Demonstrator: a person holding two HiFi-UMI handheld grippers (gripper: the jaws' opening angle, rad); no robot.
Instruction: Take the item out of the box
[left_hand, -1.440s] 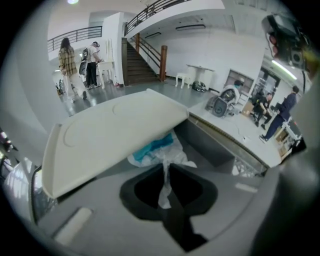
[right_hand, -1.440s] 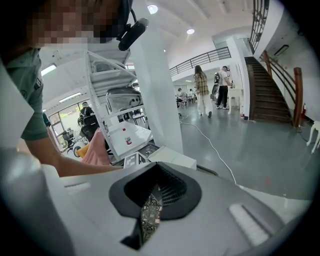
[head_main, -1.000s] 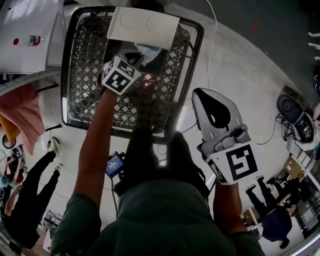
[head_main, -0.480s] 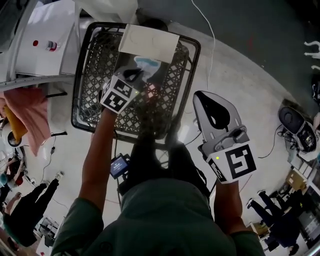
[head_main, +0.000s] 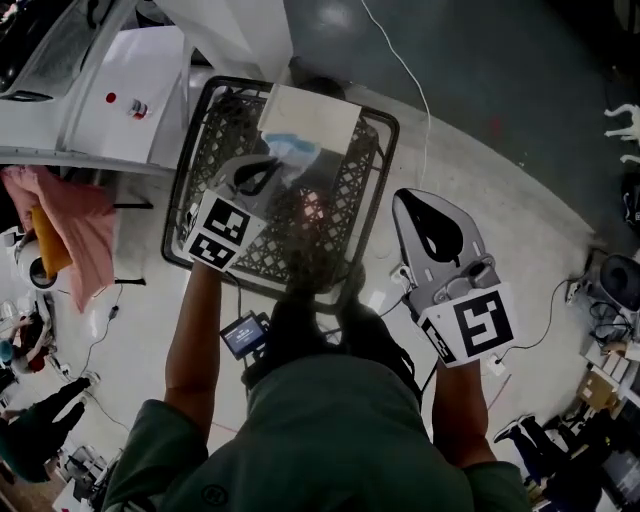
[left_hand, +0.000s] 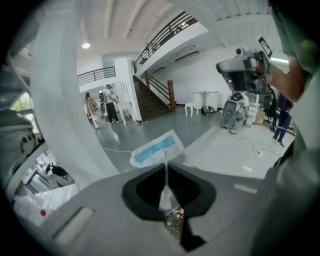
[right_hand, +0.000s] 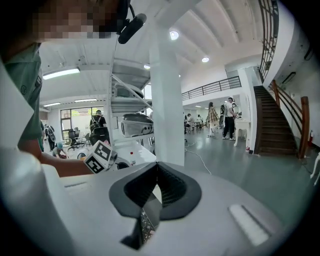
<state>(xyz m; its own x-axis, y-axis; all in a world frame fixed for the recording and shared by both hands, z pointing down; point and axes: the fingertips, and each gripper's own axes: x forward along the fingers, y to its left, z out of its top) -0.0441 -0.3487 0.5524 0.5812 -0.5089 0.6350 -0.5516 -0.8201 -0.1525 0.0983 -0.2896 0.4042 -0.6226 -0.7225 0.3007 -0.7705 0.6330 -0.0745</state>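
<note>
Box: black lattice crate (head_main: 345, 190) on the floor; every place below is given relative to it.
White panel: the panel (head_main: 310, 115) lies across the box's far rim.
Right hand-held gripper: (head_main: 420, 205) outside the box, beside its right rim; jaws together with nothing in them.
Left hand-held gripper: (head_main: 258, 175) over the box's far half; jaws nearly closed, pinching the packet's edge.
Packet: thin and white with a blue band (left_hand: 155, 150); it sticks out past the jaws, near the panel and seemingly above the rim.
Step in hand: lifting the packet out. The edge-grip looks slight, so pinch firmly, rise clear of rim and panel, then move sideways without swinging.
</note>
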